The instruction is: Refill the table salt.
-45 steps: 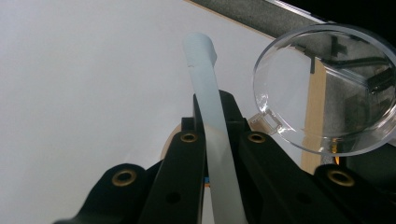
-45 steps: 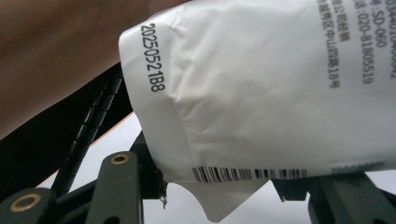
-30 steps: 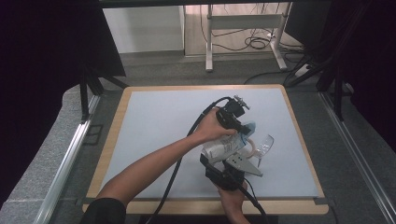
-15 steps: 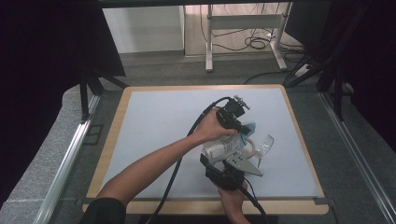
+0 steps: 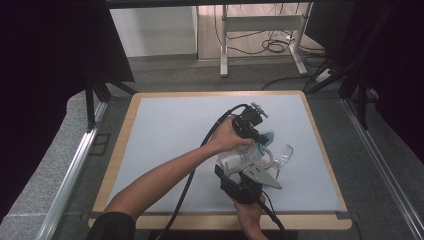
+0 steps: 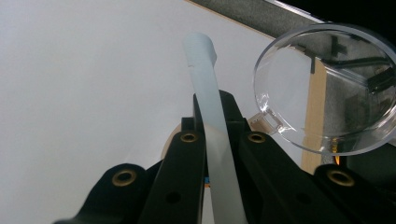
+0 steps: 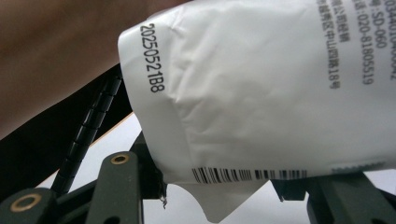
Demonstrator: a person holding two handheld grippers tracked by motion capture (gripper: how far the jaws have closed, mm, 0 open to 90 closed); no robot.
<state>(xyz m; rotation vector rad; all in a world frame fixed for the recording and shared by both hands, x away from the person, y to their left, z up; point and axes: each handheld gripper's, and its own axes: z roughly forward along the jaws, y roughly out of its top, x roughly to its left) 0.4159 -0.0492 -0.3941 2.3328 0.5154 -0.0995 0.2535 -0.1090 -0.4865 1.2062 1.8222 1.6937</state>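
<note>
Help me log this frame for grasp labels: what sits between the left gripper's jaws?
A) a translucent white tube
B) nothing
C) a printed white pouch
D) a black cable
A: in the left gripper view the translucent white tube runs up between the two black jaws, which are closed on it, beside the clear plastic dome.

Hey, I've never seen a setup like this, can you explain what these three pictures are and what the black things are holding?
A person sits at a pale blue table with a wooden rim, holding a black two-jaw gripper in each hand. The high view looks down from above. The other two views come from cameras riding on the grippers. The left gripper is closed on a translucent white plastic tube, beside a clear round plastic cup. The right gripper pinches a white printed packaging bag bearing a barcode.
</note>
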